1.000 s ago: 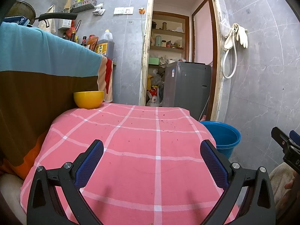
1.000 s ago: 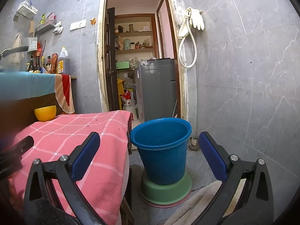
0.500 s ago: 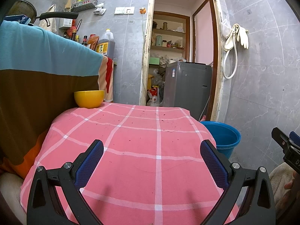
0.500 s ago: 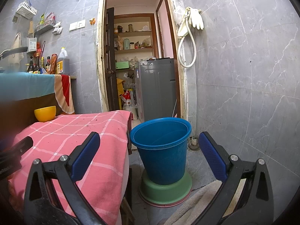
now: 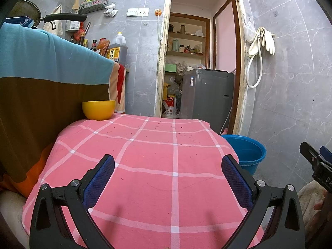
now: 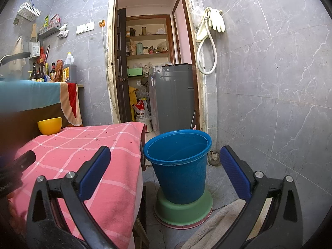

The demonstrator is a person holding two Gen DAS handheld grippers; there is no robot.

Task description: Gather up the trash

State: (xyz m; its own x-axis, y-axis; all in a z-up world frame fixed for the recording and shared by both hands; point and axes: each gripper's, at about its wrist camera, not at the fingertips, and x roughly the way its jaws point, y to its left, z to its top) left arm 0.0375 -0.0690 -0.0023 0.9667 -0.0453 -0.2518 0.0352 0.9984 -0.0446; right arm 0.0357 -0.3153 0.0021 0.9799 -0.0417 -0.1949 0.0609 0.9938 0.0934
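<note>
Pink checked tablecloth (image 5: 157, 166) covers the table — yellow bowl (image 5: 98, 109) at its far corner.

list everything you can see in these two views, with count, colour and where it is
tablecloth: one, pink with white checks, over the table, dotted with small dark crumbs
bowl: one, yellow, far left corner of the table
bucket: one, blue, on the floor right of the table, standing on a green basin
washing machine: one, grey, in the doorway
rubber gloves: cream, hung on the right wall
oil jug: one, amber, back counter
left hand-held gripper: open, over the table
right hand-held gripper: open, facing the bucket
</note>
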